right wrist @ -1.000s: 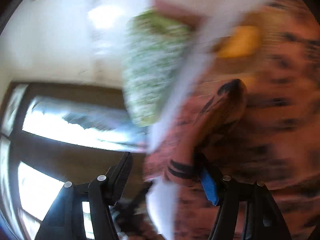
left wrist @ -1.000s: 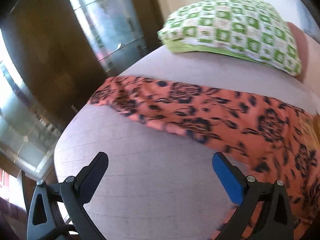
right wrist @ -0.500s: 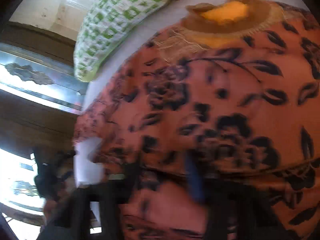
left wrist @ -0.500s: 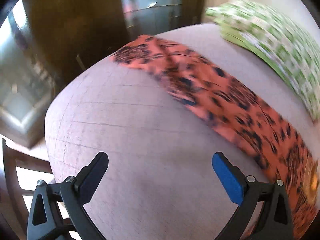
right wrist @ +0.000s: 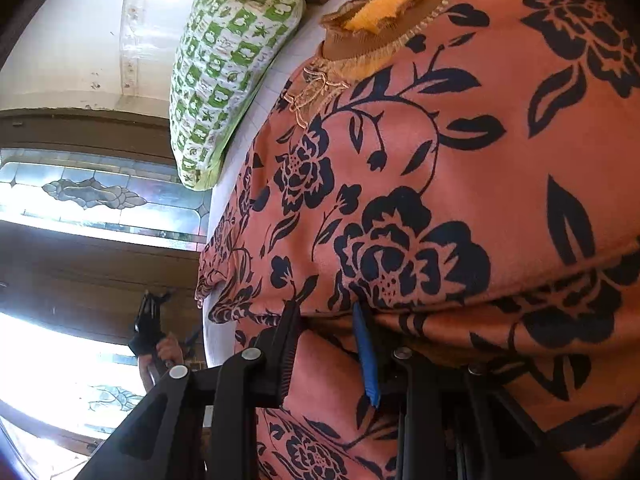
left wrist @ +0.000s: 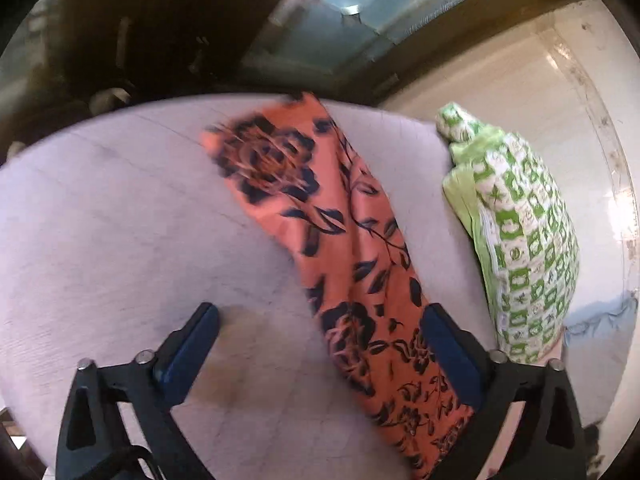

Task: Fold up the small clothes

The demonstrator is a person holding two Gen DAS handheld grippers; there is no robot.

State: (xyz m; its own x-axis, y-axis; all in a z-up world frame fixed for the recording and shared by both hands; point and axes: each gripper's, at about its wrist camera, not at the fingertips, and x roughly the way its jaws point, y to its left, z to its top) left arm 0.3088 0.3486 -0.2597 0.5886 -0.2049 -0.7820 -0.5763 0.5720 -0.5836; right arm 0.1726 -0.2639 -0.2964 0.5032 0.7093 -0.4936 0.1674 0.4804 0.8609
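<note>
An orange garment with dark blue flowers (left wrist: 344, 240) lies on the pale bed sheet (left wrist: 120, 240); its long sleeve runs away from me in the left wrist view. My left gripper (left wrist: 320, 344) is open and empty just above the sheet, its right finger at the sleeve's edge. In the right wrist view the garment (right wrist: 440, 200) fills the frame, its tan and yellow neckline (right wrist: 380, 12) at the top. My right gripper (right wrist: 328, 320) is nearly closed, with a fold of the orange fabric between its jaws.
A green and white checked pillow (left wrist: 520, 240) lies right of the sleeve and also shows in the right wrist view (right wrist: 224, 68). Dark wooden window frames with patterned glass (right wrist: 92, 196) stand past the bed edge. The left hand-held gripper (right wrist: 150, 328) shows there.
My left gripper has swung round so the sleeve now runs lengthwise ahead of it. My right gripper has dropped onto the garment and narrowed its jaws on a fold.
</note>
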